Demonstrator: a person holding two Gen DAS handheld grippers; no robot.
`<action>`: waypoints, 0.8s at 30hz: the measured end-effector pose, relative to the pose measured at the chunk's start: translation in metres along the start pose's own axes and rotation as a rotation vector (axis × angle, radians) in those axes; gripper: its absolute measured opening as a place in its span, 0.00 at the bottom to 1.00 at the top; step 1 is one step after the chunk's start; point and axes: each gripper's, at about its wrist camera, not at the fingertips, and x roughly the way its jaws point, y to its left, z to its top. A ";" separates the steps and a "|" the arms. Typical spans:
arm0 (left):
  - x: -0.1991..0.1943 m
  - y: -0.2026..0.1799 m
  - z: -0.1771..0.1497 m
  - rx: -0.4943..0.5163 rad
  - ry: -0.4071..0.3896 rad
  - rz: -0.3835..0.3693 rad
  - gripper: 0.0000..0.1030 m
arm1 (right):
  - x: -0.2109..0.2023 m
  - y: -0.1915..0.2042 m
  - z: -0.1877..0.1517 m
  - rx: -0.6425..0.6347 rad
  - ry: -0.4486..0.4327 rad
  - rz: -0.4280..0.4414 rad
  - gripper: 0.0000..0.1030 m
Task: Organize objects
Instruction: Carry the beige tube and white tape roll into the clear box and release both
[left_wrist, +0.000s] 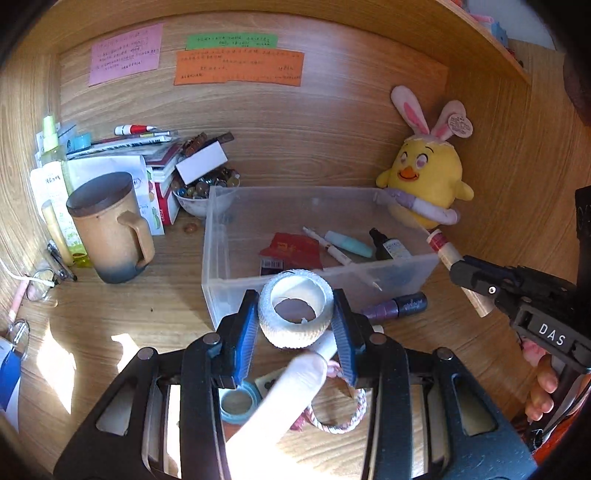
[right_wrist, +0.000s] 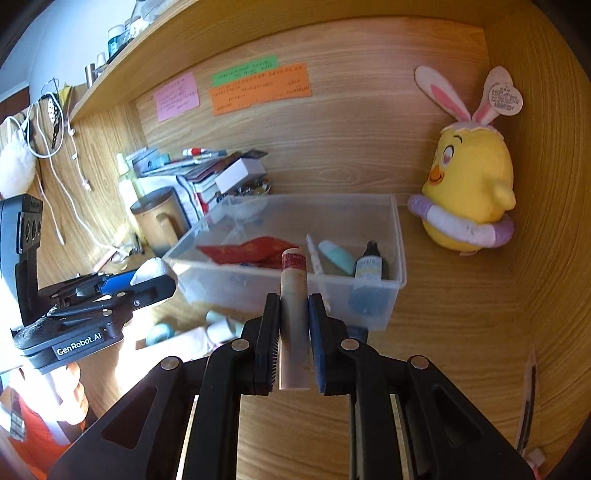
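A clear plastic bin (left_wrist: 221, 236) stands on the wooden desk and holds a red packet (left_wrist: 291, 249), a white pen, a teal tube (left_wrist: 349, 243) and a small dark dropper bottle (left_wrist: 391, 247). My left gripper (left_wrist: 295, 314) is shut on a white tape roll (left_wrist: 295, 310), held just above the bin's near wall. My right gripper (right_wrist: 293, 306) is shut on a cream tube with a red-banded cap (right_wrist: 293, 295), held upright in front of the bin (right_wrist: 400, 258). The tube also shows in the left wrist view (left_wrist: 447, 254) at the bin's right corner.
A yellow chick plush (left_wrist: 424, 177) sits right of the bin. A tan mug (left_wrist: 110, 225), bottles, stacked books and a bowl of marbles (left_wrist: 199, 192) crowd the left back. A purple bottle (left_wrist: 399, 306), a teal tape roll (left_wrist: 238, 402), a white tube and a braided bracelet (left_wrist: 343, 417) lie in front.
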 end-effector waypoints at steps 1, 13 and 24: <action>0.001 0.002 0.003 -0.003 -0.005 0.003 0.38 | 0.000 -0.001 0.003 -0.001 -0.007 -0.002 0.14; 0.023 0.025 0.039 -0.032 -0.008 0.039 0.38 | 0.012 -0.002 0.042 -0.011 -0.069 -0.017 0.14; 0.060 0.039 0.060 -0.046 0.082 0.010 0.38 | 0.051 -0.009 0.068 -0.031 -0.041 -0.065 0.14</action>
